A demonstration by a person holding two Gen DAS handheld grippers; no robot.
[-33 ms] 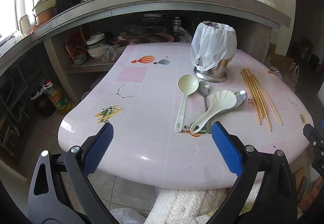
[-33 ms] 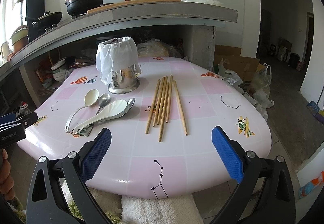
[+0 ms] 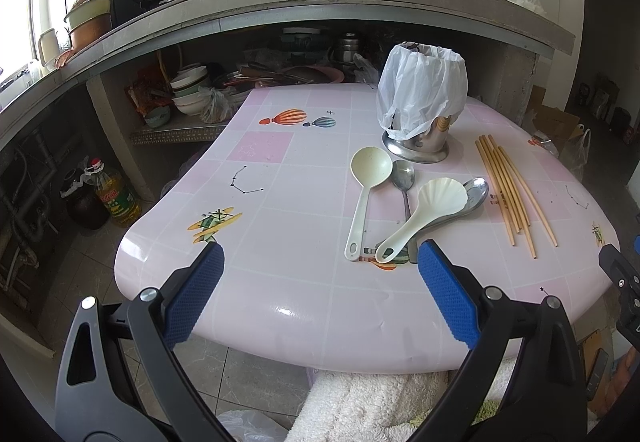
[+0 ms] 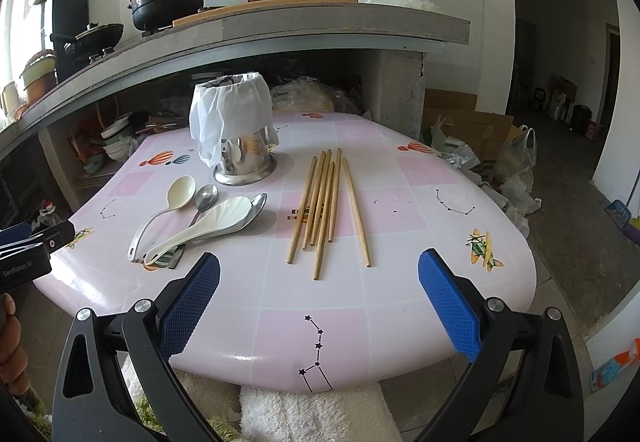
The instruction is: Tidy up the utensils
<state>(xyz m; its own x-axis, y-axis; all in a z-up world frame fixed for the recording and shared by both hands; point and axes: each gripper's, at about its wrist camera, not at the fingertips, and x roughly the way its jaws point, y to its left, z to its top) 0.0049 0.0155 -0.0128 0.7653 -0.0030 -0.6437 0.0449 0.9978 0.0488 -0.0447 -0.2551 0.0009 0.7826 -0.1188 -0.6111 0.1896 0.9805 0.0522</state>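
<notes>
Both my grippers hover wide apart and empty at the near edge of the pink tabletop (image 4: 400, 322). The wooden chopsticks (image 4: 324, 210) lie straight ahead of my right gripper (image 4: 319, 296), long axes pointing away toward the bag-lined holder (image 4: 234, 130). The spoons (image 3: 400, 210) lie ahead-right of my left gripper (image 3: 320, 294).

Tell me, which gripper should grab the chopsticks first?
Probably the right gripper: it is open and the chopsticks lie straight ahead of it. The left gripper, also open, faces the spoons instead.
</notes>
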